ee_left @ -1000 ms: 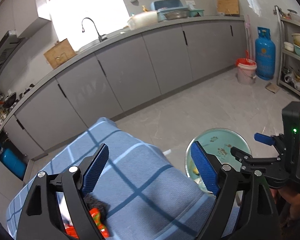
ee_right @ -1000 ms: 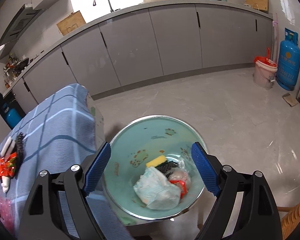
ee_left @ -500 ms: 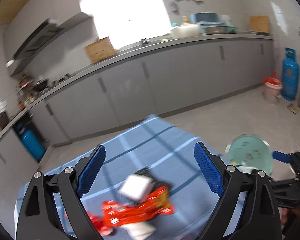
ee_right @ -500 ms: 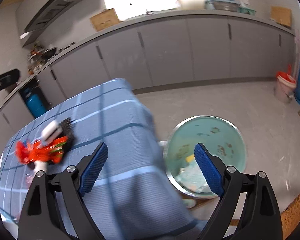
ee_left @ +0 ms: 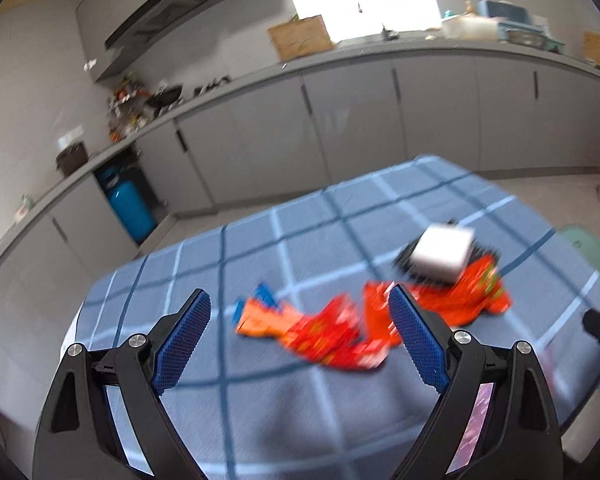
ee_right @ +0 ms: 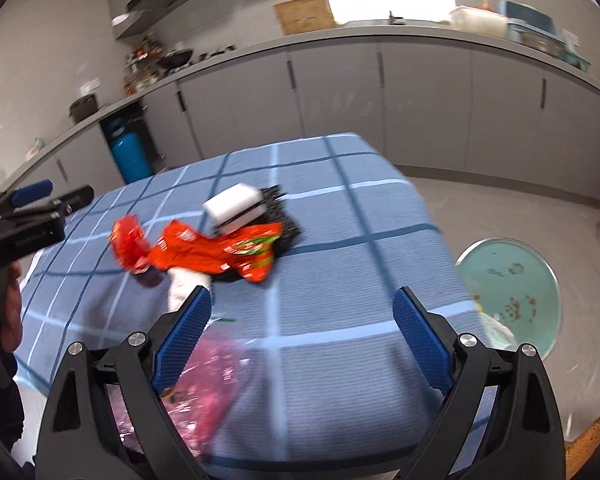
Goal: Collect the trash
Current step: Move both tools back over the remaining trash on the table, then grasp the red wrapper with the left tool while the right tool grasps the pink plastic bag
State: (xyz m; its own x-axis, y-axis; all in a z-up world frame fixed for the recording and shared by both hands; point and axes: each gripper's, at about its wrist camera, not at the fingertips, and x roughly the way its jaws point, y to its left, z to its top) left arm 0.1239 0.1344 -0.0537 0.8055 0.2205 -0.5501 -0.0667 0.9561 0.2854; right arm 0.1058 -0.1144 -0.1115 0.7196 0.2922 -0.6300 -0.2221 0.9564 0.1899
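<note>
Right wrist view: the right tool (ee_right: pixel 300 334) hung over the near part of the blue checked counter (ee_right: pixel 340 320), its blue pads wide apart and opening further, with nothing gripped between them. A crumpled pink plastic wrapper (ee_right: pixel 204 384) lay just under its left finger, at the counter's near edge. Beyond lay bare cloth, then the cluster of trash mid-counter: orange-red snack wrappers (ee_right: pixel 204 250), touching a white sponge block (ee_right: pixel 234 206) that sat on a black scrubbing pad (ee_right: pixel 278 210). The counter's right edge dropped to open grey floor, where a pale green basin (ee_right: pixel 512 284) stood close beside it; only brown specks showed on its visible inside, the rest hidden. At the left edge the left tool's body and a hand showed.

Left wrist view, blurred: the left tool (ee_left: pixel 300 338) was spread wide and empty above the counter, the wrappers (ee_left: pixel 336 334) ahead between its fingers. Far off ran grey cabinets (ee_left: pixel 340 128).
</note>
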